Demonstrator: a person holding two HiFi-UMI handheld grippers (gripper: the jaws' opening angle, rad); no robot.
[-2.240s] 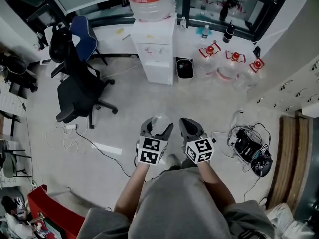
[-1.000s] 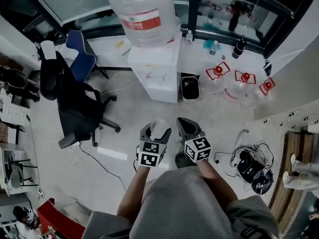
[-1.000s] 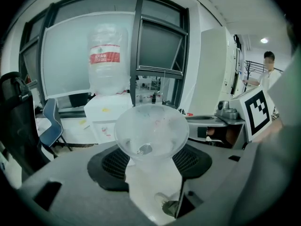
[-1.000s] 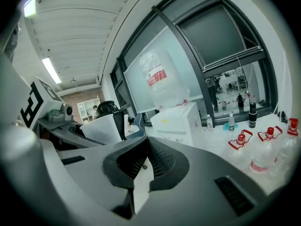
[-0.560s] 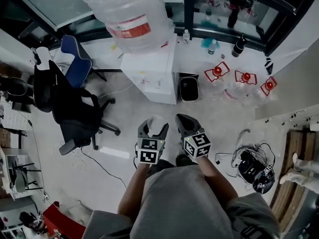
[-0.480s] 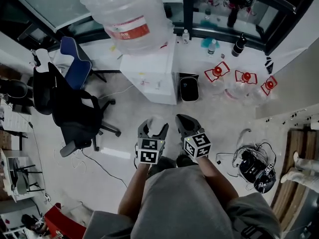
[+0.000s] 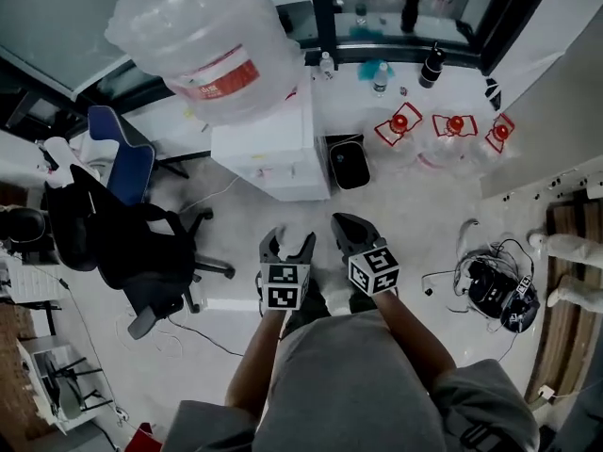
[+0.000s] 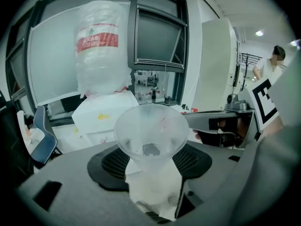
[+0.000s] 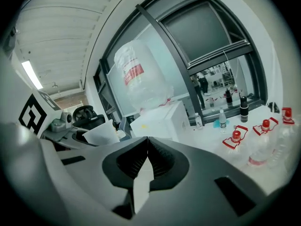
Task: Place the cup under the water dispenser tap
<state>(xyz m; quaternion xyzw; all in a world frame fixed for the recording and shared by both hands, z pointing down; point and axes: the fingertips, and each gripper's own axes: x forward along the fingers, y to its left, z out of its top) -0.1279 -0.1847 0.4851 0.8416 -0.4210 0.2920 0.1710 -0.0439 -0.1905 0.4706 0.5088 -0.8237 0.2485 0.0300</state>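
Note:
A translucent plastic cup (image 8: 150, 134) stands upright between the jaws of my left gripper (image 8: 151, 155), which is shut on its lower part. In the head view the cup (image 7: 294, 244) and left gripper (image 7: 289, 242) hover over the floor in front of the white water dispenser (image 7: 268, 153), still apart from it. A large water bottle (image 7: 203, 40) sits on top of the dispenser. My right gripper (image 7: 343, 222) is beside the left one, its jaws shut on nothing (image 9: 147, 139). The dispenser (image 8: 110, 112) faces both grippers; its taps are too small to make out.
A black office chair (image 7: 141, 252) and a blue chair (image 7: 118, 153) stand left of the dispenser. A black bin (image 7: 349, 163) sits at its right side, with red-capped empty bottles (image 7: 452, 125) beyond. Cables and gear (image 7: 495, 285) lie on the floor at right, near a person's feet (image 7: 565, 252).
Both grippers have moved forward toward the dispenser, which now looms larger and nearer. The cup stays held in the left gripper; the right stays shut.

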